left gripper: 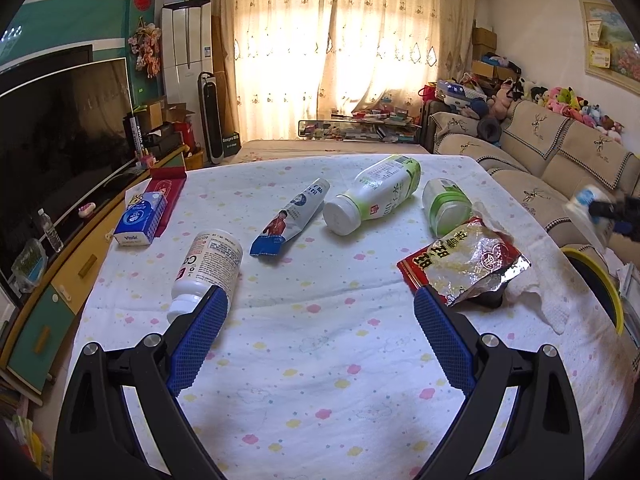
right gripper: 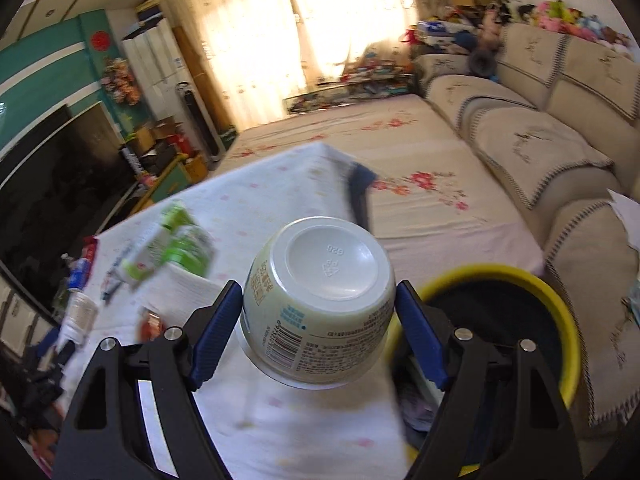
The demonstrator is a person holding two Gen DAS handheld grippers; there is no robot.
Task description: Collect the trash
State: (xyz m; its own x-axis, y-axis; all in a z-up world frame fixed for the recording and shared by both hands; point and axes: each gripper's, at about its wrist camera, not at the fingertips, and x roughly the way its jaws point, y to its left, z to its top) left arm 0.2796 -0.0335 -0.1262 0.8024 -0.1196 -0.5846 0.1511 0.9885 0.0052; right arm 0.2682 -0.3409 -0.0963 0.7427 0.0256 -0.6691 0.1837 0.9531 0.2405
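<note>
My right gripper [right gripper: 320, 296] is shut on a white plastic cup [right gripper: 320, 280], its base turned toward the camera and both blue pads against its sides. It hangs over the table's right edge, just left of a yellow-rimmed bin [right gripper: 508, 276]. The left wrist view shows this gripper [left gripper: 602, 212] blurred at far right with the cup [left gripper: 586, 200]. My left gripper [left gripper: 320, 300] stands open low over the tablecloth, nothing between its fingers. Beyond it lie a white bottle [left gripper: 208, 264], a squeezed tube [left gripper: 292, 216], a green-and-white bottle [left gripper: 372, 194], a small green-banded cup [left gripper: 446, 206] and a foil snack bag [left gripper: 468, 264].
A paper towel [left gripper: 536, 292] lies under the snack bag by the bin [left gripper: 600, 276]. A blue tissue pack [left gripper: 140, 220] and a red box [left gripper: 166, 196] sit at the table's left edge. A TV cabinet [left gripper: 60, 280] runs along the left, a sofa [left gripper: 552, 168] along the right.
</note>
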